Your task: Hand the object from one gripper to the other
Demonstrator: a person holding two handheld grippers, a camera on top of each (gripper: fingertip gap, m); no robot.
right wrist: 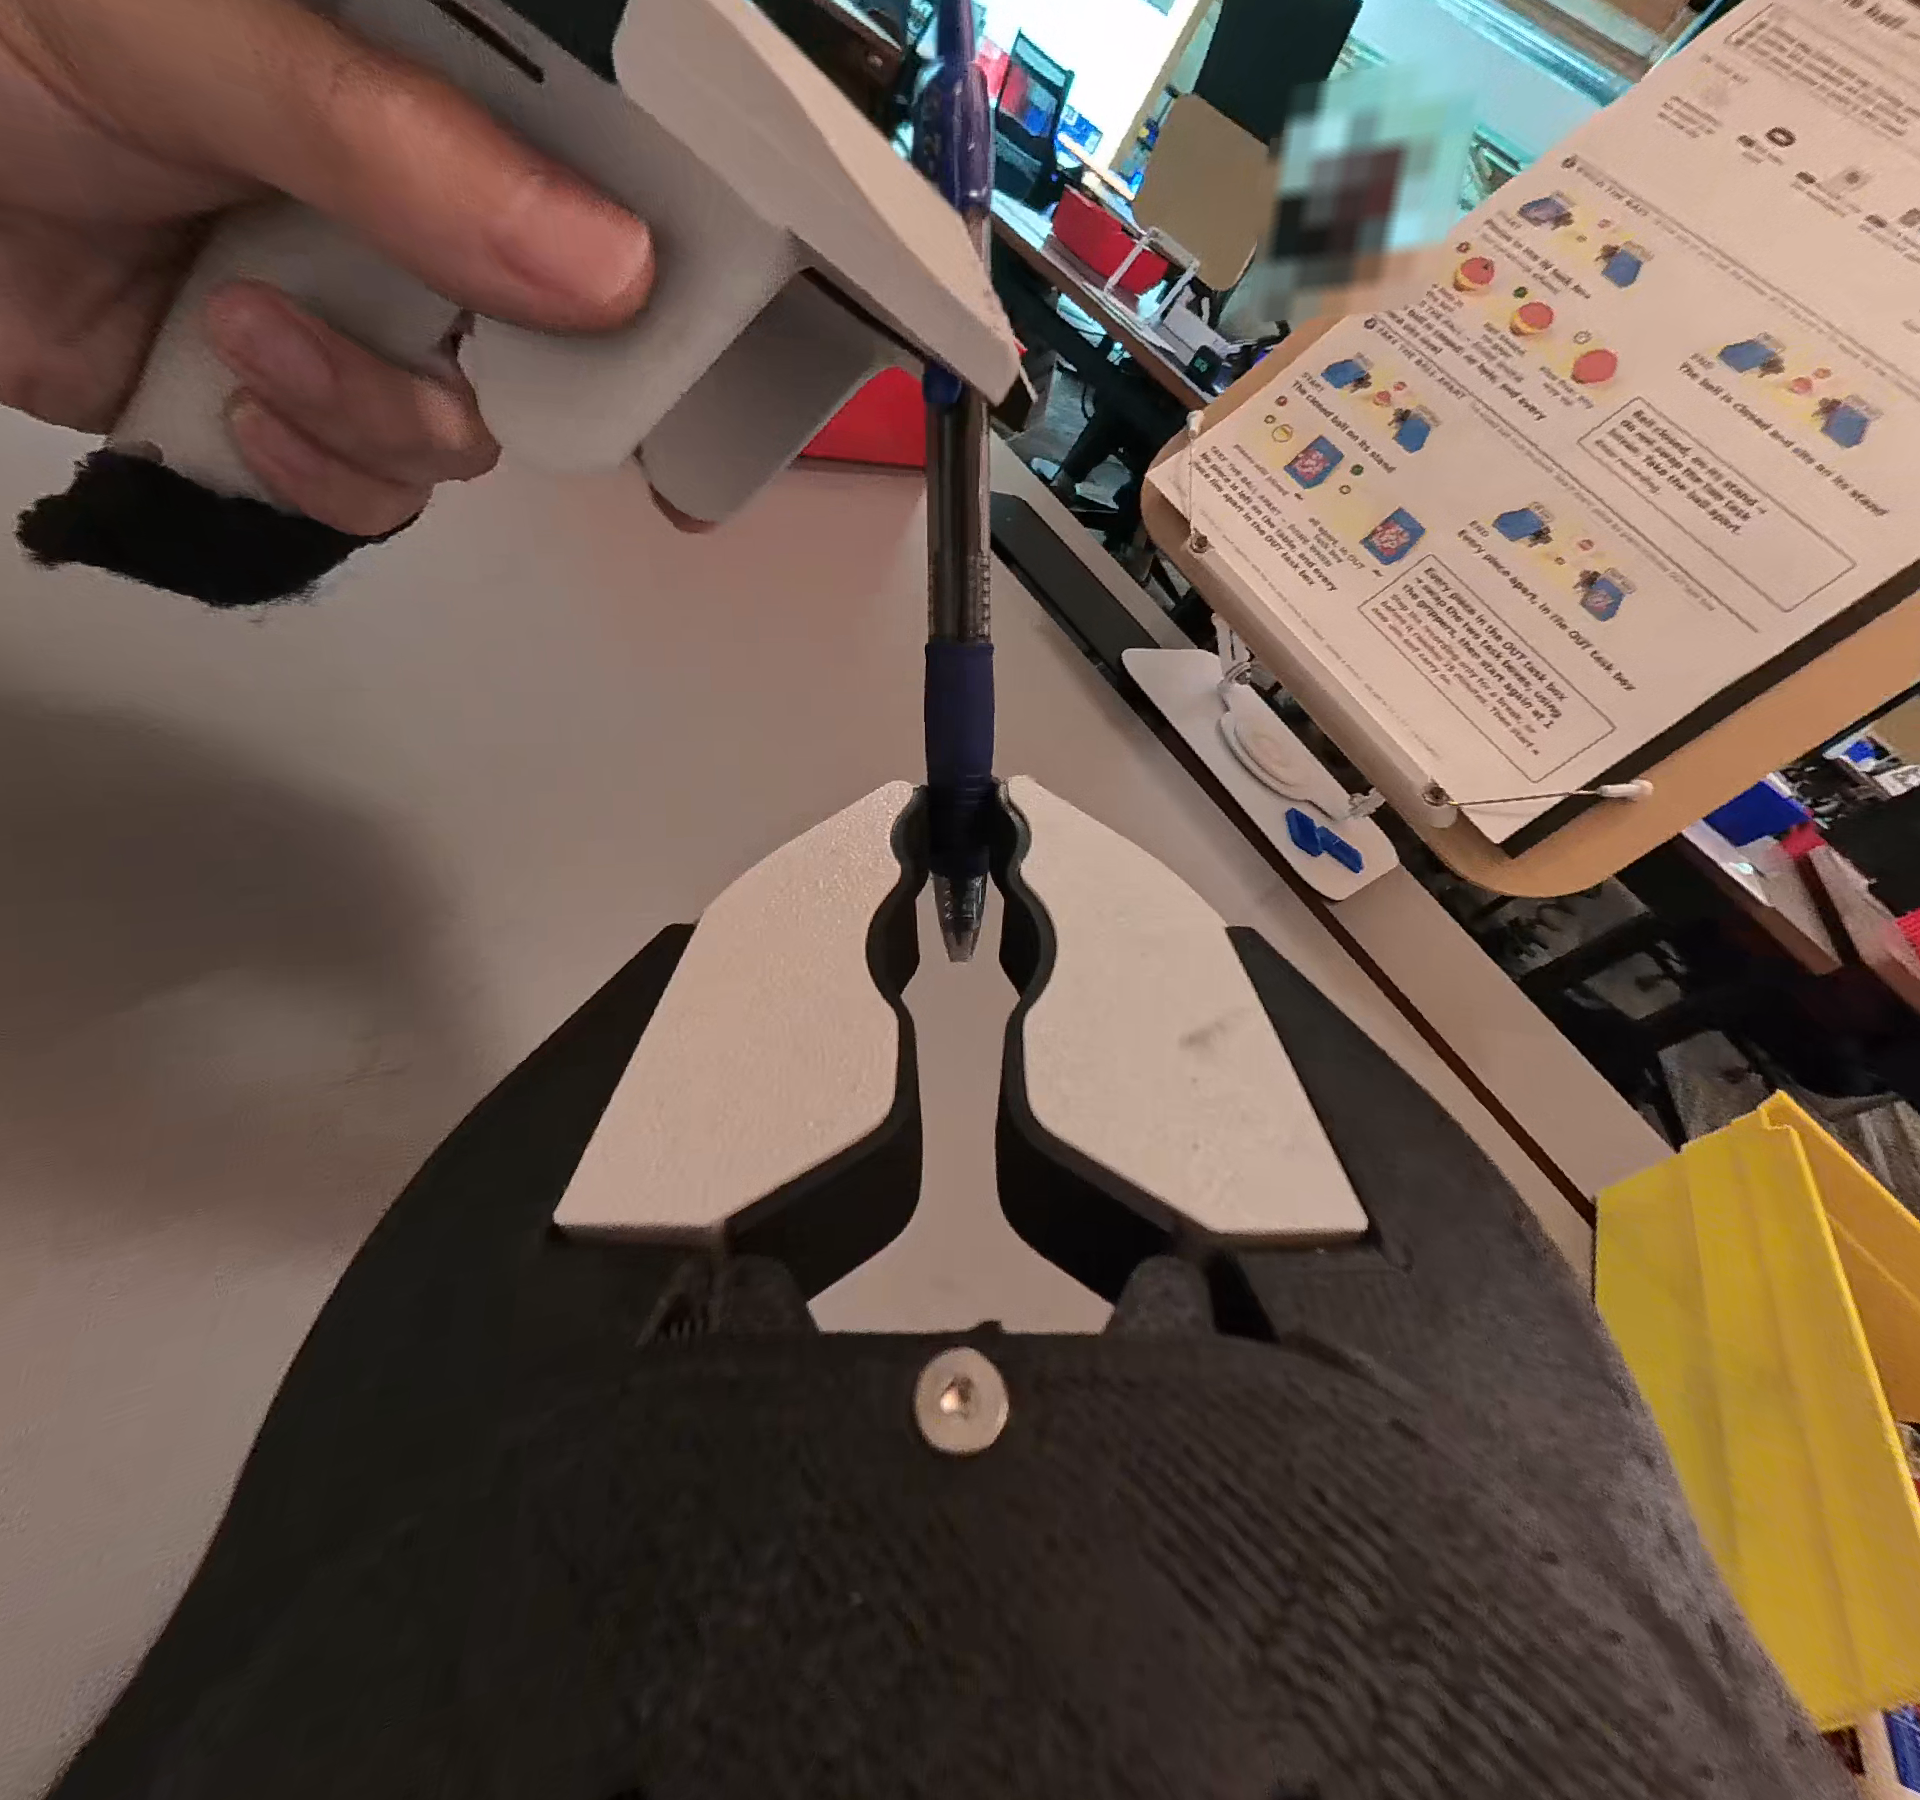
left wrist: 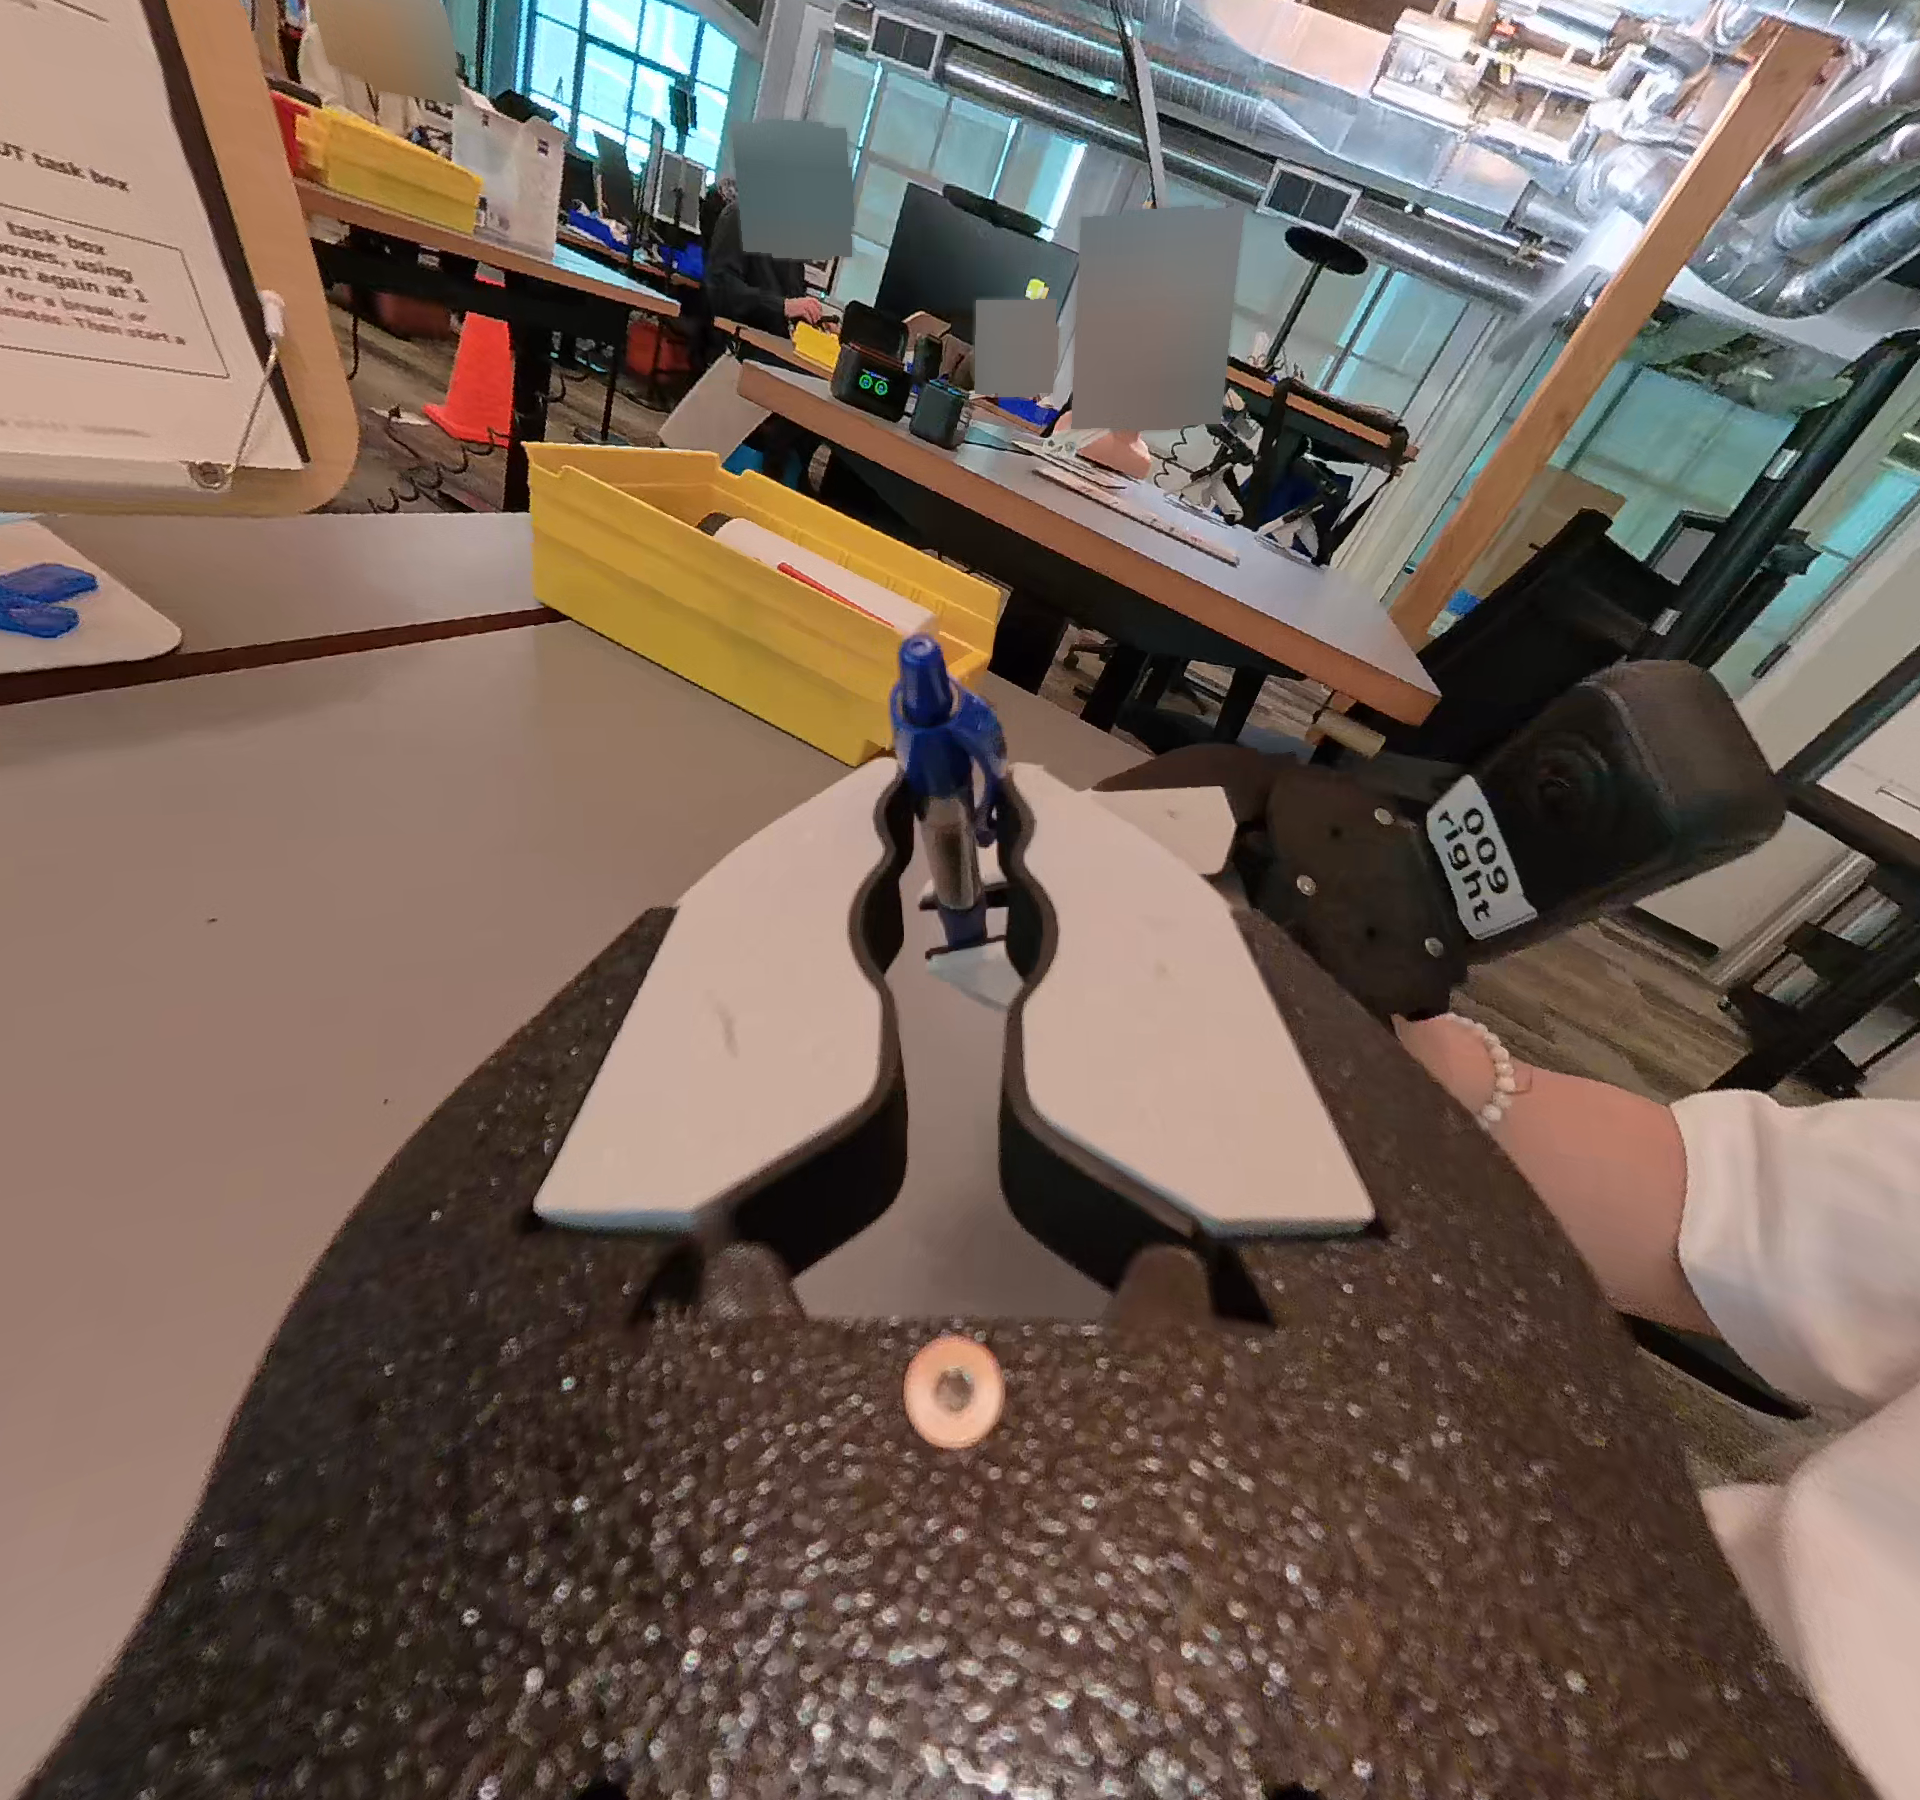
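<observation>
Blue plastic and a clear barrel make up the retractable pen (right wrist: 958, 545), a slim, stiff, light thing that stands nearly upright in the air above the pale grey surface (left wrist: 312, 867), caught at both ends. The left gripper (left wrist: 951, 820) has its white jaws drawn nearly together on the upper barrel, just under the blue clip and clicker, which stick up beyond its tips. The right gripper (right wrist: 961, 831) has its jaws closed in on the dark blue rubber grip sleeve, with the clear tip cone poking down past them. Both grips look closed onto the pen, though how firmly each one bites cannot be told. The rubber sleeve is judged the better hold: it is soft and grippy, while the smooth barrel would tend to slide or pivot in hard jaws. Being so thin, the pen could swing about a single pinch point, so the receiving jaws should be snug before the other pair lets go. Weight is negligible and breakage unlikely, though the clip could snag. A yellow plastic bin (left wrist: 717, 597) sits well apart on the surface.
</observation>
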